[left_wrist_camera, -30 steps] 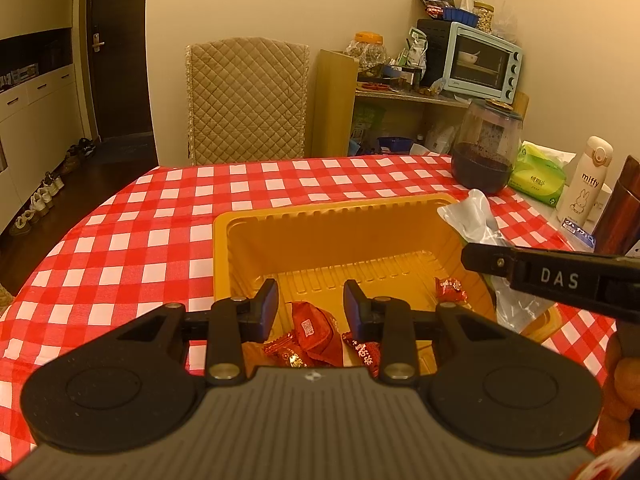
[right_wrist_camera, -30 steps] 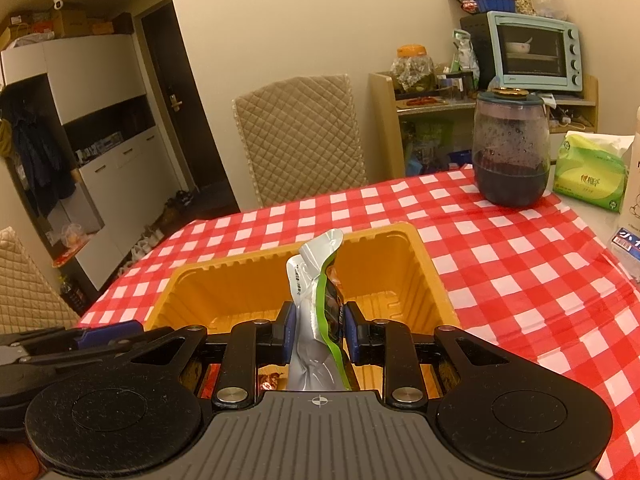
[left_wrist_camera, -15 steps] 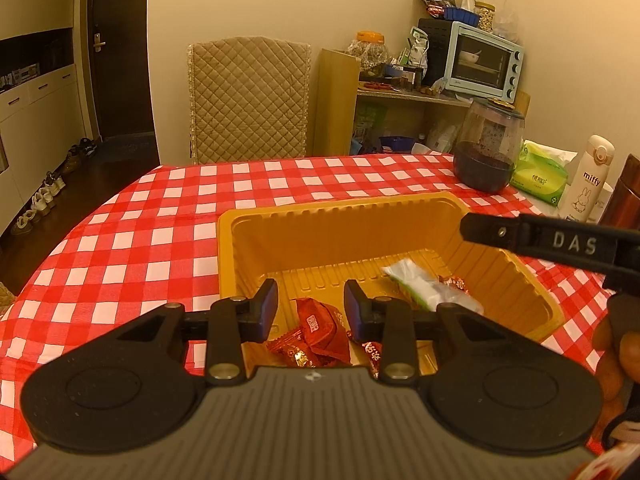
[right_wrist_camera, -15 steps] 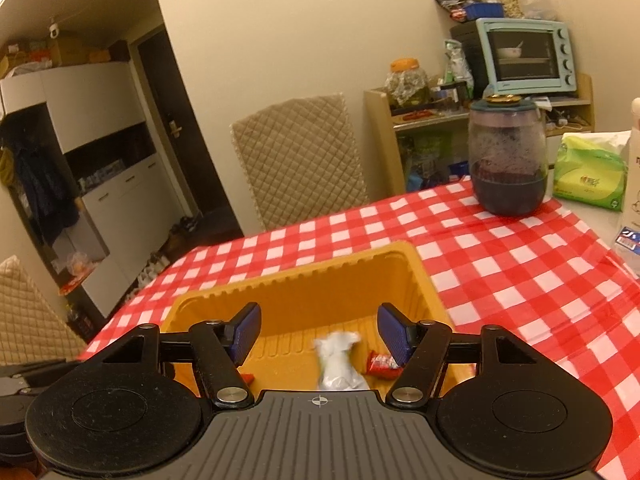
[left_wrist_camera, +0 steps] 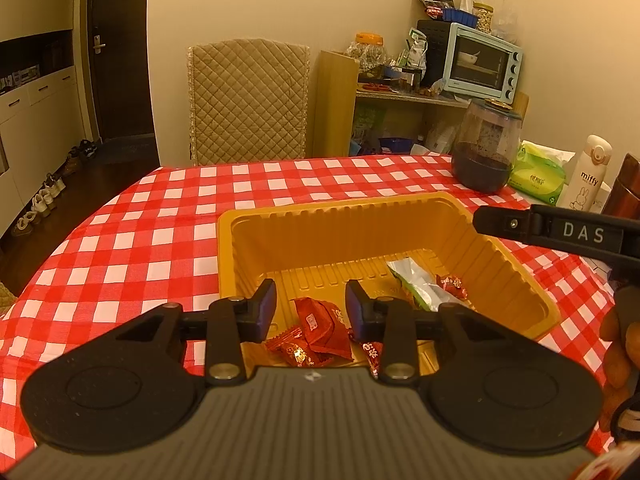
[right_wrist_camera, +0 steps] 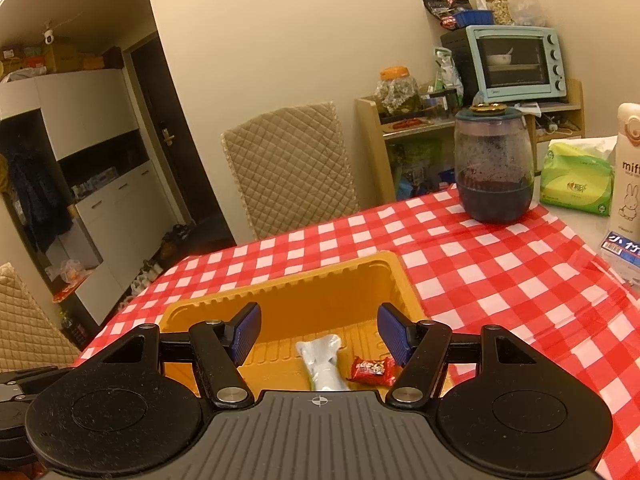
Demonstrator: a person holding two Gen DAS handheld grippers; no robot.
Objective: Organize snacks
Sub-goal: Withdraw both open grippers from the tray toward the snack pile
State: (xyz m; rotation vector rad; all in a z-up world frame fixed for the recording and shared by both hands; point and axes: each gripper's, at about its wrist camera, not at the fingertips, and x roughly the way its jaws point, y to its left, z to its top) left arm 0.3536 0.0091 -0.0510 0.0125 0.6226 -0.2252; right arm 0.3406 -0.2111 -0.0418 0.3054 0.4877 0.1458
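Lying in the ribbed yellow plastic tray [right_wrist_camera: 362, 280]: crinkly silver-green pouch [right_wrist_camera: 323, 366]; right gripper [right_wrist_camera: 319, 334] and left gripper [left_wrist_camera: 311, 306] both parted, empty.

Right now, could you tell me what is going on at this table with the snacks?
A person holding tongs in each hand is sorting snacks into the yellow plastic tray on the red checked tablecloth. The right tongs are open and empty above the silver-and-green snack packet, which lies in the tray beside a small red candy. The left tongs are open too, holding nothing, above a pile of red snack packets.
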